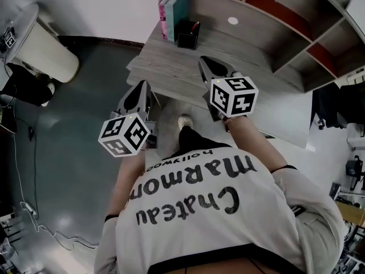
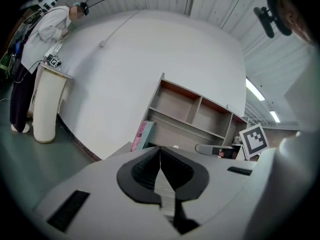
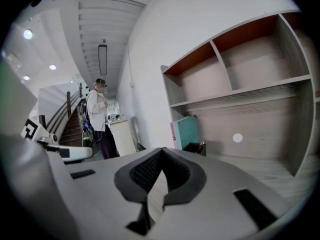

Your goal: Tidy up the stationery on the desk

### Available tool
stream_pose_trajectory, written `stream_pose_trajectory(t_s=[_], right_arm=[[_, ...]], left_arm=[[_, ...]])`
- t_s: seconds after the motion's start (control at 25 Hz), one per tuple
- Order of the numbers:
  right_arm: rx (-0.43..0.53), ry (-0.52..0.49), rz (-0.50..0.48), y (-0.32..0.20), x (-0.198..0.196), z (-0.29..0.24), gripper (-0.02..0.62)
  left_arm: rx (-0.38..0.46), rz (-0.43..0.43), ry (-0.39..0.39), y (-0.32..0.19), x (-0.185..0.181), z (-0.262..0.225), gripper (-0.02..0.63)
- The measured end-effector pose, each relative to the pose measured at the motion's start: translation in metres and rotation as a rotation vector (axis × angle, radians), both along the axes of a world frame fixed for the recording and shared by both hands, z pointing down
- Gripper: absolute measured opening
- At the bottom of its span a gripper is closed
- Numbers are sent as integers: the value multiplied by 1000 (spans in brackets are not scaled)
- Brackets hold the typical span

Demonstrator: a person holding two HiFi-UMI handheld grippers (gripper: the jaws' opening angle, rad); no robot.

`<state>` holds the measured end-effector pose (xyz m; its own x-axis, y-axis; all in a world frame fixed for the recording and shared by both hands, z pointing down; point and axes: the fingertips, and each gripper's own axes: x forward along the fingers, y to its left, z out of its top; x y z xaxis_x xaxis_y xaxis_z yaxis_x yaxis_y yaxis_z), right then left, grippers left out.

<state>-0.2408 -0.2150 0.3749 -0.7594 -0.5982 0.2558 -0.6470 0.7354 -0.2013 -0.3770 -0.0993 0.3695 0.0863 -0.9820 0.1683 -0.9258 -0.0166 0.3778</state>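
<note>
Black pen holder (image 1: 187, 37) is standing at the back of the grey wood-grain table (image 1: 171, 67), under the shelf unit (image 1: 274, 21). It is carrying a thin red item (image 1: 195, 24) at its rim, too small to name. Pink and teal books (image 1: 174, 13) are standing upright just beside the holder, on the side nearer the wall end. A small white disc (image 1: 232, 20) is lying on the table on the holder's other side, apart from it.

Left hand-held gripper (image 1: 142, 85) and right hand-held gripper (image 1: 206, 63) are hovering near the table's front edge, well short of the holder. Each is showing its jaws pressed shut, pad against pad, in its own view (image 2: 160, 149) (image 3: 161, 151).

The right gripper view is showing the holder (image 3: 194, 147), books (image 3: 186, 131) and disc (image 3: 237, 138) from table level. It is also showing a person (image 3: 100, 119) standing far beyond the holder, whom the head view is not showing. The left gripper view is catching the books (image 2: 142, 135) and the right gripper's marker cube (image 2: 255, 140).
</note>
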Motion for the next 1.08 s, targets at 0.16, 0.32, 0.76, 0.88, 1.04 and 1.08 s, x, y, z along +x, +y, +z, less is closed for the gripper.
stream_pose_trajectory(t_s=[0.16,0.32,0.76,0.88,1.04,1.08], right_arm=[[-15,2,3,1,2,4,9],[-23,7,3,4,3,8,9],[-48,16,4,3,6,16,9],[-50,19,4,1,4,18,9],[-54,23,4,0,4,20,9],[-55,23,4,0,4,21,9]], left_arm=[[-16,5,1,3,3,6,17],[-25,2,0,7,2,9,17],[-32,15,-2,5,8,13,17],[-31,9,-1,3,6,13,17],[-29,10,-3,2,5,13,17],[-28,10,-3,2,5,13,17]])
